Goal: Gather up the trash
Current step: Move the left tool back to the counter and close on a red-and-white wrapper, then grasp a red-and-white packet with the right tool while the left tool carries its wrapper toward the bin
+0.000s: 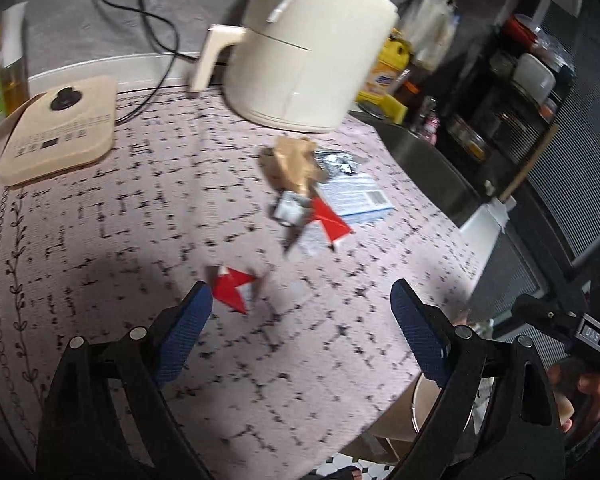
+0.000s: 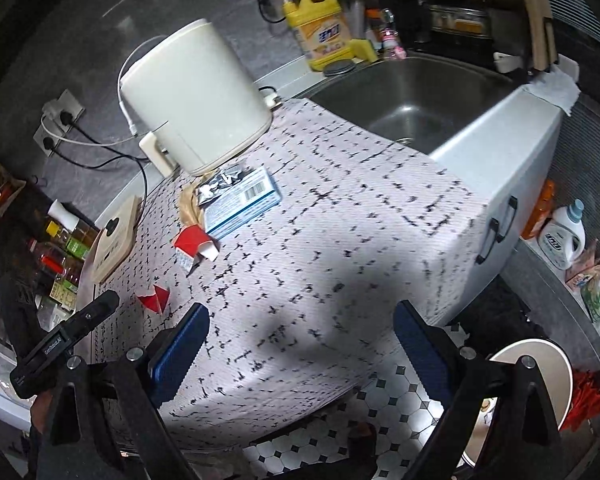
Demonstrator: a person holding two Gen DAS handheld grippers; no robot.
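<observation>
A small red scrap [image 1: 233, 285] [image 2: 155, 297] lies on the patterned mat [image 1: 140, 220] just beyond my open left gripper [image 1: 300, 300], close to its left finger [image 1: 182, 340]. Farther off sits a pile: a red-and-white torn carton [image 1: 327, 219] [image 2: 194, 245], brown crumpled paper [image 1: 296, 160], a silver foil wrapper [image 1: 338, 162] [image 2: 216, 184] and a blue-white box [image 1: 360, 196] [image 2: 242, 204]. My right gripper [image 2: 302, 322] stands open and empty over the mat's near edge. A bin [image 2: 540, 384] with a pale rim stands on the floor at lower right.
A cream air fryer [image 1: 304, 52] [image 2: 196, 96] stands behind the pile, with cables trailing. A beige lid-like panel [image 1: 60, 128] lies at the left. A steel sink [image 2: 420, 96] and a yellow detergent bottle [image 2: 320, 28] are at the right. Bottles crowd the left edge.
</observation>
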